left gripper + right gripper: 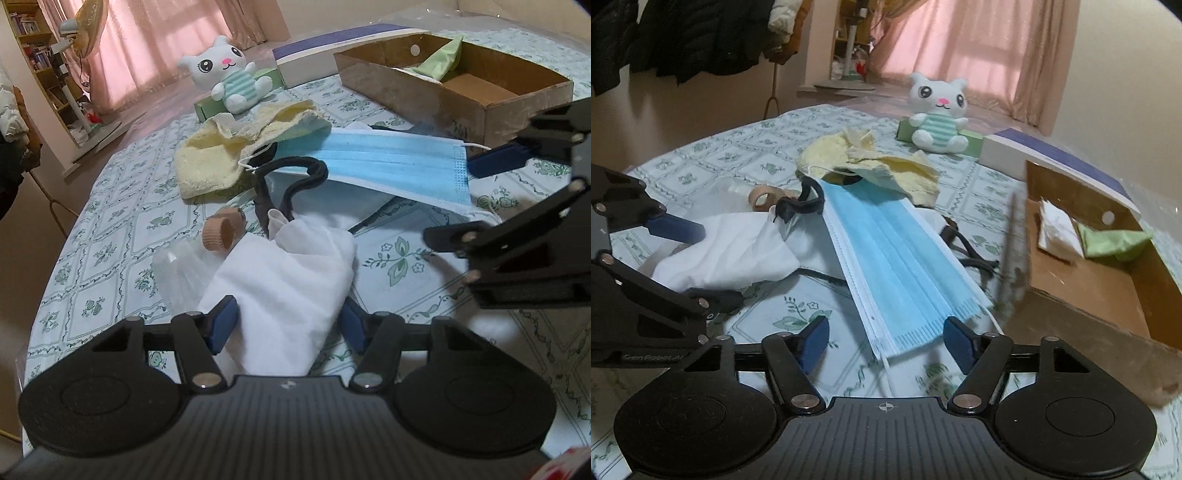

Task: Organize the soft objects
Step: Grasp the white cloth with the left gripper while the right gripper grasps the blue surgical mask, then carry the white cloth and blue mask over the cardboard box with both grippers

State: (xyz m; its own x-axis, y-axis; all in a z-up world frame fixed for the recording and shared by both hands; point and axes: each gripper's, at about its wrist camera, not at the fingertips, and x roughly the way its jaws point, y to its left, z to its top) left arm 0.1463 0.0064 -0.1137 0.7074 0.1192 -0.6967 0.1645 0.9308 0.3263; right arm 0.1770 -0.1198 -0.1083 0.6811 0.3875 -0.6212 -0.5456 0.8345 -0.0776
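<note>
Soft objects are lying scattered across the flower-patterned worktop, with a cardboard box waiting at the upper right of the left wrist view, already holding a green cloth and a white wad. The left gripper is straddling the near end of a white cloth low in the frame's centre, fingers spread on either side, and I cannot tell whether the pads are pressing it. The right gripper is standing spread around the near edge of a blue surgical mask, pads apart from it. To do this well, each gripper should probably be closing on the fabric's thick folded part, not a thin edge or ear loop, and lifting clear of the black strap tangled nearby. Counting: one blue mask, one white cloth, one yellow towel, one plush cat, one tan ribbed ring, one box.
</note>
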